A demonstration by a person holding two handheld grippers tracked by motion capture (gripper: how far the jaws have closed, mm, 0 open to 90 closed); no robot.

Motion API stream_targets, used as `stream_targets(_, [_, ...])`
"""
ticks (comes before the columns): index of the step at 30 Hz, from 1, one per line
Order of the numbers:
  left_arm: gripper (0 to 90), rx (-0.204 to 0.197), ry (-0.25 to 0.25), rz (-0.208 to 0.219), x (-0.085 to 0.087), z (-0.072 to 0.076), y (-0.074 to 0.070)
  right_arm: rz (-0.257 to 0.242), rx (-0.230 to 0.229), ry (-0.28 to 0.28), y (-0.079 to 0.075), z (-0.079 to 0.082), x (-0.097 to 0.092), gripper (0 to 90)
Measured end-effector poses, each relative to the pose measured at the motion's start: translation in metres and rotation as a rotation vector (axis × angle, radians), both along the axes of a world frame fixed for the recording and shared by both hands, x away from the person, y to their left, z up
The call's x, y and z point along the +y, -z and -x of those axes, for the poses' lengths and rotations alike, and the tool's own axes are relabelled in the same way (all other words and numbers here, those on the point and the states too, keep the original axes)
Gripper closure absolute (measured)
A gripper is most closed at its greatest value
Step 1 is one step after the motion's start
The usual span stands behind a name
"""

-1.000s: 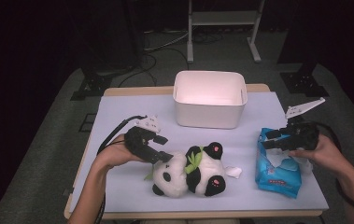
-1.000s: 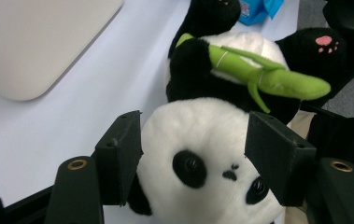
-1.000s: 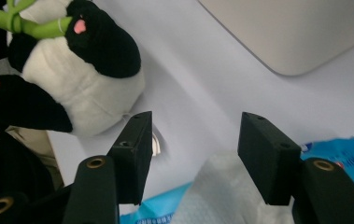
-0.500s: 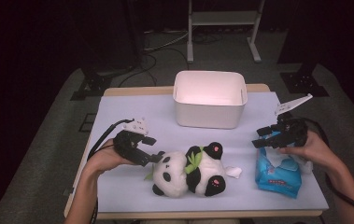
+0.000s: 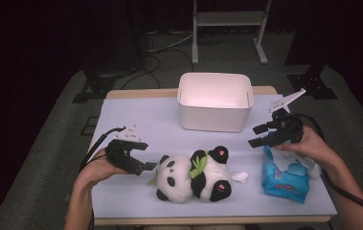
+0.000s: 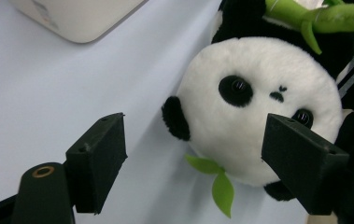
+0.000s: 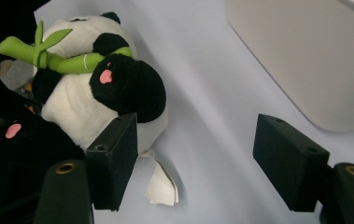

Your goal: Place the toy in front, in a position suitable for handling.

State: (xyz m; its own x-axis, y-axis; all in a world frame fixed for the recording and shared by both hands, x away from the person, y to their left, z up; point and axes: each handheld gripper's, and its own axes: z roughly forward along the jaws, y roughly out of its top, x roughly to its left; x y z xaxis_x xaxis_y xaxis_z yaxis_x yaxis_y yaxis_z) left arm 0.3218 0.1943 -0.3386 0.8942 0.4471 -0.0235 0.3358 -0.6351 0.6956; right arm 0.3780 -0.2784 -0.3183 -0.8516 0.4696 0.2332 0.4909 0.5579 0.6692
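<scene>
A panda plush (image 5: 191,177) with a green bamboo sprig lies on its back at the front middle of the pale table (image 5: 141,115). Just left of its head, my left gripper (image 5: 144,156) is open; its jaws have just been opening, with nothing pressed between them. In the left gripper view the panda's face (image 6: 258,102) sits right ahead of the left gripper (image 6: 198,140). My right gripper (image 5: 258,135) hovers open above the table, left of the blue tissue pack (image 5: 284,179). Its jaws have just been opening with nothing between them. The right gripper (image 7: 198,140) faces bare table beside the panda's body (image 7: 128,88).
A white bin (image 5: 215,117) stands at the back middle of the table, close beyond the right gripper. The panda's white tag (image 7: 160,186) lies flat on the table. Dark floor, cables and stand legs surround the table.
The left gripper has slid left, off the panda's head, and opened wider. The right gripper has moved left from above the tissue pack toward the bin and opened.
</scene>
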Motion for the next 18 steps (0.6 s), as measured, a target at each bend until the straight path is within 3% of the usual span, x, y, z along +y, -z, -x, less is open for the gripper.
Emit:
stream_targets(1, [20.2, -0.001, -0.011, 0.007, 0.001, 0.001, 0.0, 0.014, -0.016, -0.006, -0.001, -0.001, 0.002, 30.2])
stream_targets(13, [17.3, -0.012, -0.071, -0.011, 0.021, 0.007, 0.011, 0.04, -0.028, -0.067, -0.011, -0.019, 0.025, 30.2])
stream_targets(18, [13.6, -0.021, -0.096, 0.011, 0.026, 0.007, 0.012, 0.053, -0.03, -0.082, -0.013, -0.028, 0.035, 30.2])
